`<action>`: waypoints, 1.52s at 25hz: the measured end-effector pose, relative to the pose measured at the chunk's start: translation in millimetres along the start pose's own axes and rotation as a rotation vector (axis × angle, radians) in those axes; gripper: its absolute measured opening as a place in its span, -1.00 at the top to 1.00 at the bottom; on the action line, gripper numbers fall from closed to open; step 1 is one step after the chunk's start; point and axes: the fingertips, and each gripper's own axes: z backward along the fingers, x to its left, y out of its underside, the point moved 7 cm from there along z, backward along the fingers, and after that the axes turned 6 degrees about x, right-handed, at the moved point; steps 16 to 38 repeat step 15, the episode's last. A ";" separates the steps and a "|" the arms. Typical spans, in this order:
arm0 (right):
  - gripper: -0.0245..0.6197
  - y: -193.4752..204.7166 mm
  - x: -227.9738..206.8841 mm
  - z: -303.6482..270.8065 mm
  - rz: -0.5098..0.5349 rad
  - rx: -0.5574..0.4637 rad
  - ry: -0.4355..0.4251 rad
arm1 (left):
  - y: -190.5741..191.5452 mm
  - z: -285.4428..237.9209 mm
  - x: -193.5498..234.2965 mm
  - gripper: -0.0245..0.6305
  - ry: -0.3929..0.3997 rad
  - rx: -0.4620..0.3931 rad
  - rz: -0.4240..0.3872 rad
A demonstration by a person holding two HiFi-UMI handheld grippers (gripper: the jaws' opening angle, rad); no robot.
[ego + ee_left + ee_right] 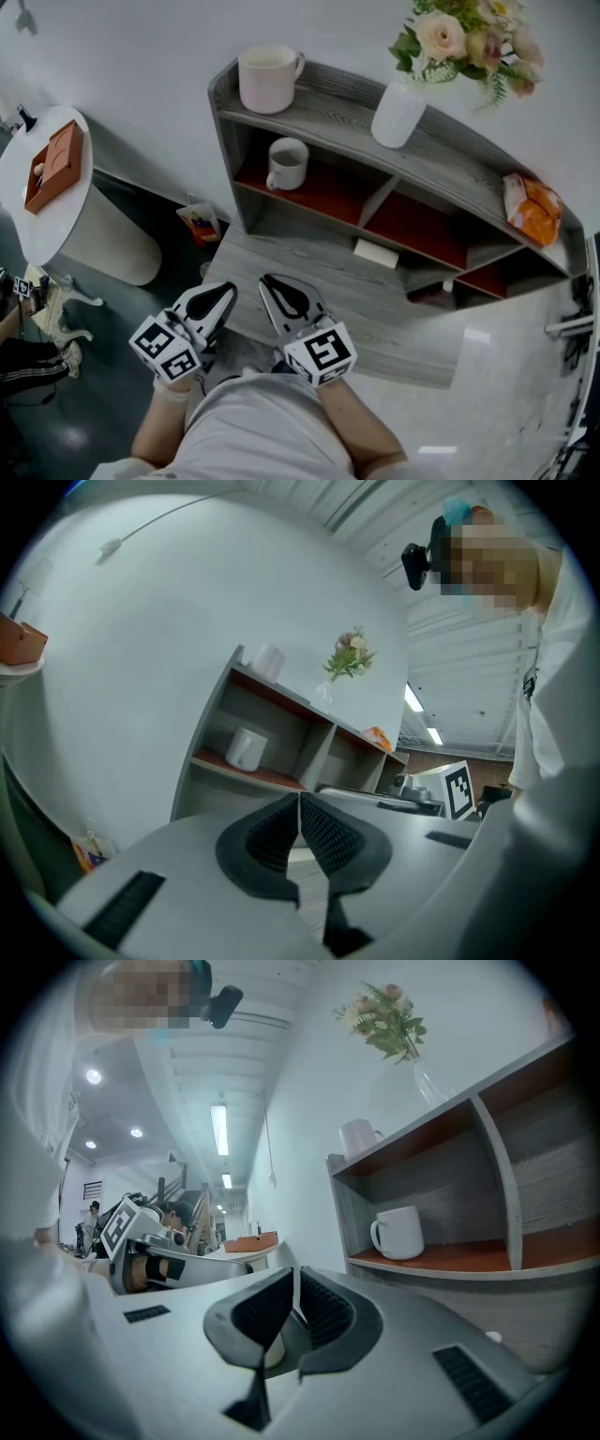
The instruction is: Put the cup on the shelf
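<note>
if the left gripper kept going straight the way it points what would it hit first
Probably the shelf: the left gripper, shut and empty, aims into the left compartment, right of the mug, near the divider. Nothing shows in between, though depth is unclear.

White table (23,225) partly off-frame, left

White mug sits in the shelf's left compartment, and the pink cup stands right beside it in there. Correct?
No: the pink cup stands on top of the shelf, above that compartment, as the head view shows. The white mug is in the left compartment.
</note>
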 end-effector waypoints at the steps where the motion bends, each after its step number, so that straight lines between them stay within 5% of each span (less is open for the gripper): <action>1: 0.81 0.1 -0.6 0.2 0.000 0.002 0.001 | 0.1 0.2 0.0 0.85 -0.001 0.000 0.000; 38: 0.81 4.6 -2.5 5.2 0.003 -0.009 0.005 | 2.0 5.3 -5.3 0.85 -0.020 -0.007 -0.001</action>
